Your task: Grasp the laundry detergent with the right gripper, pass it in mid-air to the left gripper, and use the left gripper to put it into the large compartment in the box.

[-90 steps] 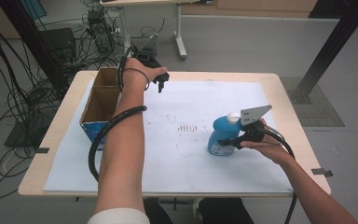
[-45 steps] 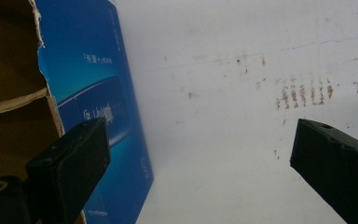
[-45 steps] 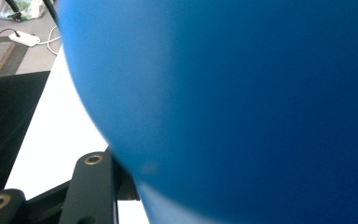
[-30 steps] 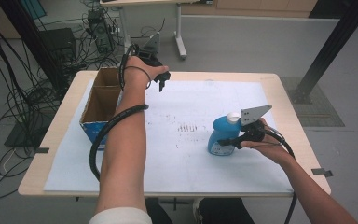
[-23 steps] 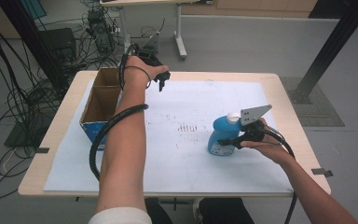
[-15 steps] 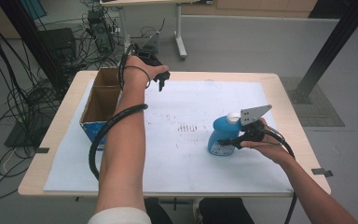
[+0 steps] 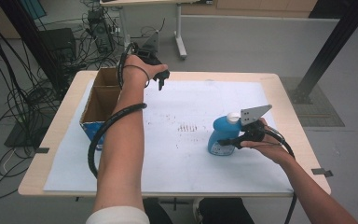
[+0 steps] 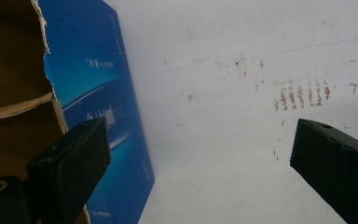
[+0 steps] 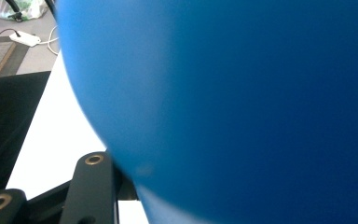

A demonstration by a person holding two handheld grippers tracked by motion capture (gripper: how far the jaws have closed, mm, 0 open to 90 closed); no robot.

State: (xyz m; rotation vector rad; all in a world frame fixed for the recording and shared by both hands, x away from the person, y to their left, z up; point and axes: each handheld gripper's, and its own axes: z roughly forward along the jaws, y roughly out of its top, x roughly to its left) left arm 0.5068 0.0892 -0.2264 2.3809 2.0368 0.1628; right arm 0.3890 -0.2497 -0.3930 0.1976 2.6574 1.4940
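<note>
A blue bottle [image 7: 219,135] with a white cap stands upright on the white sheet [image 7: 177,158] at the table's right. My right gripper [image 7: 226,141] is shut on its lower body from the right side. In the right gripper view the bottle's blue wall [image 9: 242,102] presses close to the camera, with one black finger [image 9: 91,186] beside it. My left gripper [image 7: 161,83] hangs open over the sheet's far edge, just right of the cardboard box [image 7: 103,100]. In the left gripper view its jaws stand wide apart with nothing between them [image 8: 200,172].
The open box has a blue printed side [image 8: 98,93] and brown inner compartments. Rows of red-brown marks [image 7: 186,127] stain the middle of the sheet. Cables and equipment lie on the floor to the left and behind the table. A black post stands at the far right.
</note>
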